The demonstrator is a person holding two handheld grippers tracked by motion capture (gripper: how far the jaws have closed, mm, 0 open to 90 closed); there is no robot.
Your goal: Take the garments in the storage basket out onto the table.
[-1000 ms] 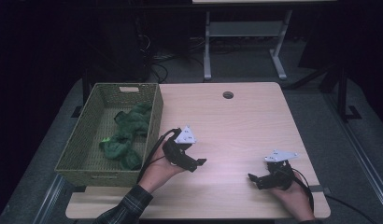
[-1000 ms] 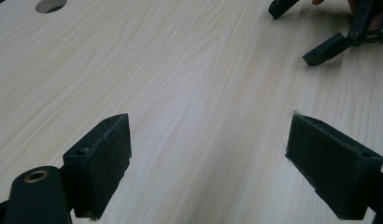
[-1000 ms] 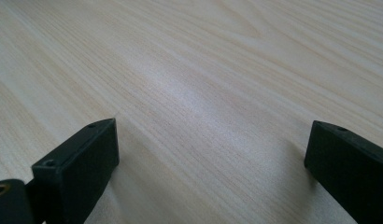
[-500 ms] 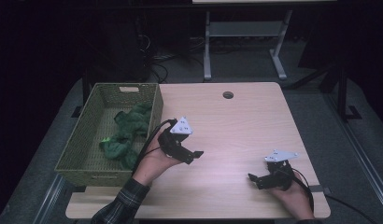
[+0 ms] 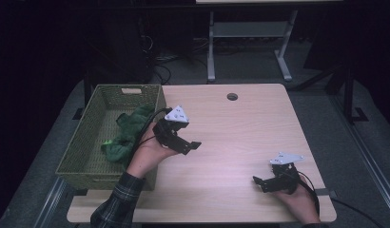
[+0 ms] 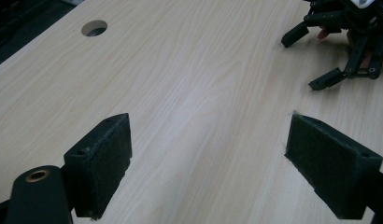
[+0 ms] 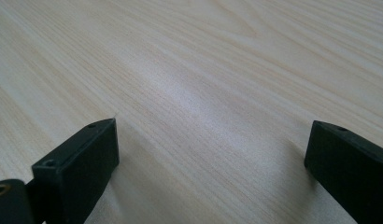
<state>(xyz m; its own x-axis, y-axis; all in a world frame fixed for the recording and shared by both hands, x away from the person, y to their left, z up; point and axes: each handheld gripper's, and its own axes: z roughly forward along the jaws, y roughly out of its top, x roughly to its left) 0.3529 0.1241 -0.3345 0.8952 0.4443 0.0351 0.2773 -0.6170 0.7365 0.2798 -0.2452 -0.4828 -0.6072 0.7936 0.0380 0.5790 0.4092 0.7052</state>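
Your left gripper [image 5: 183, 142] hangs just beside the near right corner of the olive-green woven rectangular basket [image 5: 81, 147], jaws spread wide and empty over the pale wood-grain table [image 5: 231, 137]; your right gripper [image 5: 265, 182] rests low near the table's front right edge, jaws likewise wide apart with nothing between them. The rumpled dark-green cloths [image 5: 129, 133] lie heaped inside the basket against its right wall, well apart from the right gripper and just left of the left one. To lift one cleanly, you would likely do best to swing the left gripper back over the rim, come down from above on a raised fold, and pinch only one layer so that the neighbours stay put; keep the trailing cable clear of the weave. The cloth looks soft, nappy and limp, so expect it to drape and drag. The basket's walls are coarse, ribbed and slightly flared, with a slot handle at the far end. The tabletop is smooth and matt, broken only by a round cable hole [image 6: 94, 28] near its far edge. The black jaw pads [image 6: 102, 163] are blocky and flat-faced.
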